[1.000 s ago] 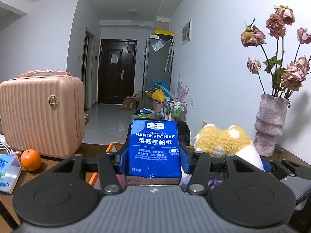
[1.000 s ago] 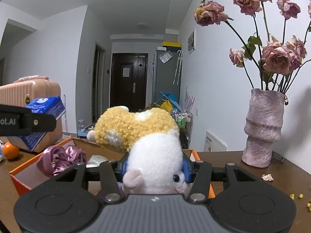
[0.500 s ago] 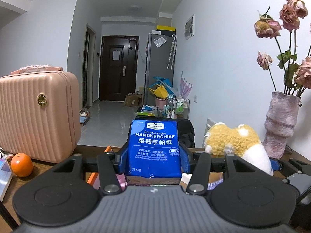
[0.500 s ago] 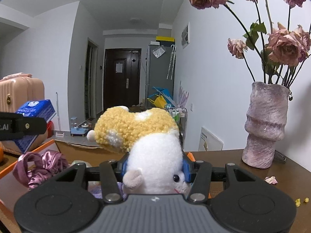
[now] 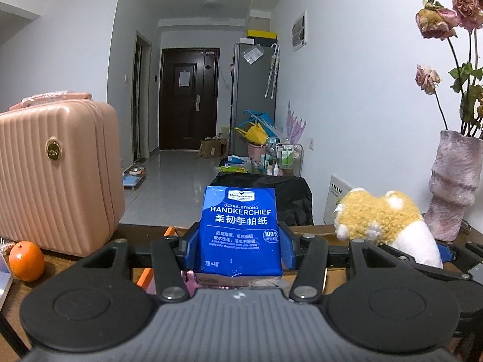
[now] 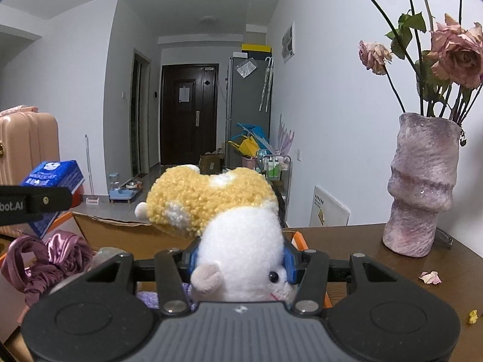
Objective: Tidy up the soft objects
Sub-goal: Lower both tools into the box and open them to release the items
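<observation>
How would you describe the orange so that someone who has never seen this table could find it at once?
Start at the big pink suitcase standing on the left of the table. At its foot, just left of its front corner, sits the orange. It is the only small, round, bright orange thing there; its neighbours are boxy or soft.

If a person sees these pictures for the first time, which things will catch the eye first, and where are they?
The blue handkerchief pack stands out first, clamped upright in the left gripper. Next comes the yellow and white plush toy, squeezed in the right gripper above an orange box holding purple satin cloth. Dried roses in a mauve vase fill the right side.
</observation>
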`<move>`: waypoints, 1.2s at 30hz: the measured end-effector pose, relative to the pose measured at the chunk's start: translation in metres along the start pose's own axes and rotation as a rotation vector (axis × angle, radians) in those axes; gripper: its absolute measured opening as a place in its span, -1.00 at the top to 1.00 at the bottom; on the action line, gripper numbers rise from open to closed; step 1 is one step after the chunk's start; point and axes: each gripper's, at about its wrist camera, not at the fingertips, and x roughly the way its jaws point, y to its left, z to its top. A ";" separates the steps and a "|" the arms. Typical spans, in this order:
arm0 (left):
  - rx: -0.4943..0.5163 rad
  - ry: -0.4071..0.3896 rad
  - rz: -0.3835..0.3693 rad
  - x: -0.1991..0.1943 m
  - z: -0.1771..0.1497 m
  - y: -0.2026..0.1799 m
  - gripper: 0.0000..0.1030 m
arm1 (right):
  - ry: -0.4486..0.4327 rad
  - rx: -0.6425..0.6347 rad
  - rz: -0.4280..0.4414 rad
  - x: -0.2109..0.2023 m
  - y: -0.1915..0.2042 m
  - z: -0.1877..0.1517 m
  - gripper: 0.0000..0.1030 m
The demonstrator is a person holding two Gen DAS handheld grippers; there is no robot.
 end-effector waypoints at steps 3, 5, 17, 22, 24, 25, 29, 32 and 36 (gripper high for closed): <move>0.003 0.013 -0.003 0.003 -0.002 0.000 -0.02 | 0.008 0.004 0.005 0.002 -0.001 0.000 0.01; 0.007 0.019 -0.005 0.003 -0.003 0.000 -0.03 | 0.013 0.005 0.005 0.001 -0.001 0.000 -0.01; -0.024 -0.020 0.064 -0.005 -0.004 0.005 -1.00 | 0.015 0.024 0.010 -0.004 -0.004 -0.001 -0.68; -0.050 -0.010 0.086 -0.004 -0.004 0.009 -1.00 | -0.018 0.025 -0.010 -0.010 -0.003 -0.002 -1.00; -0.057 -0.005 0.091 -0.003 -0.003 0.010 -1.00 | -0.030 0.018 -0.016 -0.012 -0.003 -0.003 -1.00; -0.058 -0.004 0.093 -0.003 -0.003 0.010 -1.00 | -0.030 0.015 -0.016 -0.012 -0.002 -0.003 -1.00; -0.057 -0.005 0.093 -0.003 -0.003 0.009 -1.00 | -0.028 0.014 -0.013 -0.013 -0.001 -0.004 -1.00; -0.053 -0.010 0.090 -0.005 -0.003 0.009 -1.00 | -0.031 0.017 -0.010 -0.015 -0.001 -0.004 -1.00; -0.046 -0.015 0.085 -0.009 -0.004 0.008 -1.00 | -0.043 0.015 -0.008 -0.019 0.000 -0.005 -1.00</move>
